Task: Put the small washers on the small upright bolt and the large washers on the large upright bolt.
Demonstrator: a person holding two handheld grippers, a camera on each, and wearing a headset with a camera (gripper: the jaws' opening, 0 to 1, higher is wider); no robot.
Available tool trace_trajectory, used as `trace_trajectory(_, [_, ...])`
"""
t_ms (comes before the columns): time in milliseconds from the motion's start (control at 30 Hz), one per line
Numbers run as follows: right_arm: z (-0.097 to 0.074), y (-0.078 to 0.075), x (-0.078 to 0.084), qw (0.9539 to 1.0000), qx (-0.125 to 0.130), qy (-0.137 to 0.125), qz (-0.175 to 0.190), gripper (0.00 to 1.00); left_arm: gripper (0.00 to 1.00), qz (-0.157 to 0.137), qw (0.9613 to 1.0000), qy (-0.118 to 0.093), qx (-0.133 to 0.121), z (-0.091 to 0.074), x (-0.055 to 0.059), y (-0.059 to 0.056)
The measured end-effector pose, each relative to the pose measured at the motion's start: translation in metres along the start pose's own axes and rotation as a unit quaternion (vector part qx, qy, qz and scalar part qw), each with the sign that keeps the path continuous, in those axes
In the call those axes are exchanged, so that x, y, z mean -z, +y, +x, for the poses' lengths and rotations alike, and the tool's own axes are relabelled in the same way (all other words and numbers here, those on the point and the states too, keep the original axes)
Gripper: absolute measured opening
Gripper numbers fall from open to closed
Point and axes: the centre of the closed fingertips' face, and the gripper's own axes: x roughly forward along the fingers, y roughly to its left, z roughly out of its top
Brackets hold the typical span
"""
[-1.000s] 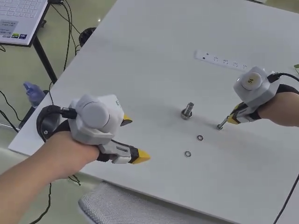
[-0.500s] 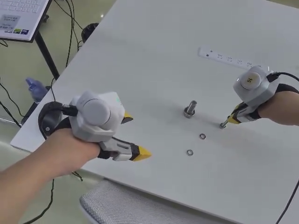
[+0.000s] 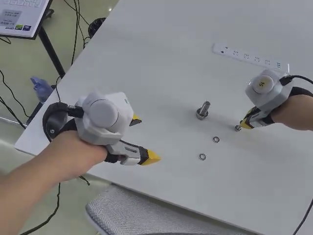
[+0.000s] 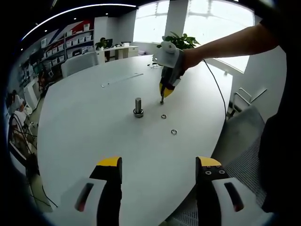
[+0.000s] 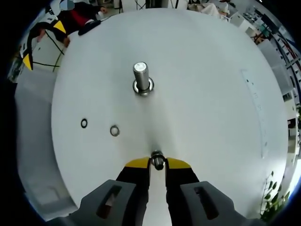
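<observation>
At my right gripper (image 5: 157, 162): jaws are clenched on the small bolt (image 5: 158, 160), pinched at the very tips with its foot down on the table (image 3: 161, 58). I judge I am standing it upright there so the washers have a post.
Small bolt's place: to the right of the large bolt (image 3: 203, 110), near it but apart, which leaves room to work around each.
Large bolt: standing upright on its own, with a wider collar at its foot; I cannot tell whether that is its head or a washer.
Washers: two rings lie flat on the table, the near washer (image 3: 202, 156) and the far washer (image 3: 216, 139), just in front of the bolts; neither is on a bolt.
Left gripper (image 4: 160, 162): jaws are spread wide and grasp nothing. I hover it over the near table edge, well apart from the work and out of the right's way.
Next, as I judge: I let go only once the small bolt stands steady, since a tilt would topple it.
</observation>
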Motion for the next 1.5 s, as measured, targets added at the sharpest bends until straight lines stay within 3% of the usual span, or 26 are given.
trace_trajectory(667, [0.023,0.002,0.003,0.9999,-0.008,0.007,-0.010,0.12,0.62,-0.004,1.0000,0.006,0.003,0.001,0.000,-0.001])
trace_trajectory(1400, [0.022,0.002,-0.001,0.9999,-0.007,0.003,-0.008,0.13,0.60,-0.005,1.0000,0.005,0.003,0.000,-0.001,-0.004])
trace_trajectory(1500, [0.022,0.001,-0.001,1.0000,-0.008,0.000,-0.006,0.19,0.61,-0.006,1.0000,0.003,0.003,0.000,-0.002,-0.005])
